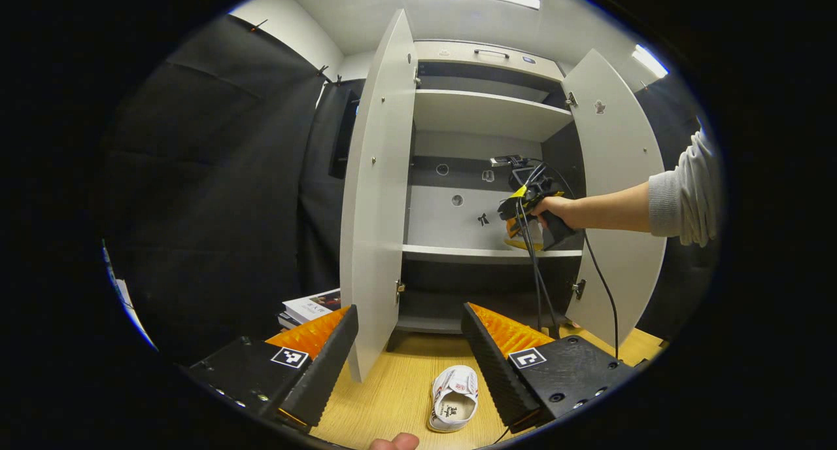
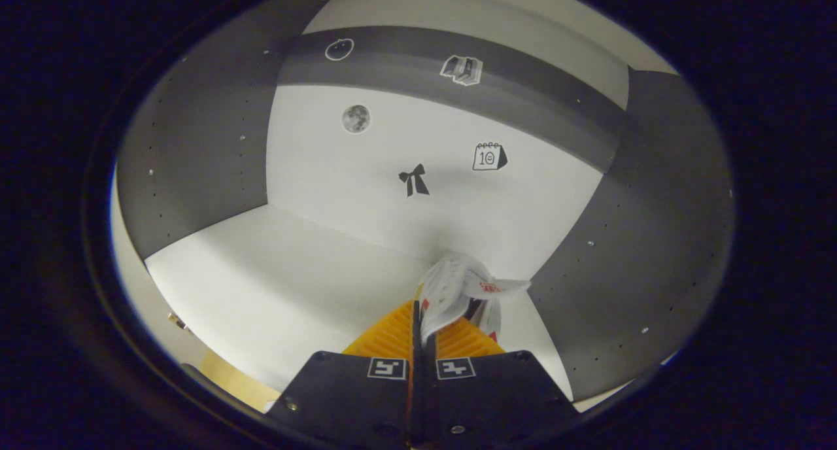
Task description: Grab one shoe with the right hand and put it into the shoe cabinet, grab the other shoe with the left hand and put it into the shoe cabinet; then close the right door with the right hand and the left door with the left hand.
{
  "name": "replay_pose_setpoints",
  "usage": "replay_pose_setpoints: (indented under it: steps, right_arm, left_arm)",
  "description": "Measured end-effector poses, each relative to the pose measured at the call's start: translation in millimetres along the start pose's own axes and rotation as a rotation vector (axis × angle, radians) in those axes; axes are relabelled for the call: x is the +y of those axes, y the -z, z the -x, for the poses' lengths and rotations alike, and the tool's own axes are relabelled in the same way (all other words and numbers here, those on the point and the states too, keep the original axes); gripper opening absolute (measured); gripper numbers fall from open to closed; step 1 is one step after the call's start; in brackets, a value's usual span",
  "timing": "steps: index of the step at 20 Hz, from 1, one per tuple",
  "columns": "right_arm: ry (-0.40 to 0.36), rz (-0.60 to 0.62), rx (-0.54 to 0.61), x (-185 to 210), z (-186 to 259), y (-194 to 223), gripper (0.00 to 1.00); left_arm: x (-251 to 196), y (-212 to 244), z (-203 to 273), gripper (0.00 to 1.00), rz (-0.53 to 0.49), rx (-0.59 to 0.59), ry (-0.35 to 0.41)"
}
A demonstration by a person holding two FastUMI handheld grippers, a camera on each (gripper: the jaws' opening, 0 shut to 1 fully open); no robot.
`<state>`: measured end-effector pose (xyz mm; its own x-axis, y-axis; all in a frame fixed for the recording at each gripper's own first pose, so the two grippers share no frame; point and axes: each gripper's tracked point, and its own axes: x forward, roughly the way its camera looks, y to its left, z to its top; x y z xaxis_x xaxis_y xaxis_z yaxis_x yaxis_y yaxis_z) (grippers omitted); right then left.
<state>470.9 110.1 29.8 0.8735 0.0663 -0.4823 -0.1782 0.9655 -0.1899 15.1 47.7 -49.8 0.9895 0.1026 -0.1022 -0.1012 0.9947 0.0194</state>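
Inside cabinet (image 2: 216, 162): right gripper (image 2: 420, 319) pinching shoe (image 2: 458, 286).

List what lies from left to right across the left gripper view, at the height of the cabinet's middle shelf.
Black cloth wall → open left door → bow sticker → right tool holding a shoe → hand → grey sleeve.

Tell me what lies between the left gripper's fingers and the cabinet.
In the left gripper view, bare wooden floor lies between the left gripper and the cabinet; the white shoe sits lower, between the fingers.

Shoe (image 2: 458, 290) seemingly pinched above cabinet shelf (image 2: 261, 280).
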Motion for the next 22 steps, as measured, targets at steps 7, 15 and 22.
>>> replay_pose_setpoints:
  steps: [7,15,22]
  right_arm:
    - [0.003,0.018,0.034,3.7,-2.7,2.0,0.11]
    - [0.002,0.049,-0.032,7.7,30.2,-16.8,0.49]
    - [-0.055,-0.004,-0.229,7.6,115.6,-46.4,0.61]
  left_arm:
    - [0.6,-1.7,-0.3,0.95,0.006,-0.014,-0.001]
    - [4.2,-5.1,1.7,0.95,0.02,-0.03,-0.009]
    - [-10.0,-9.8,4.0,0.95,0.023,-0.047,0.032]
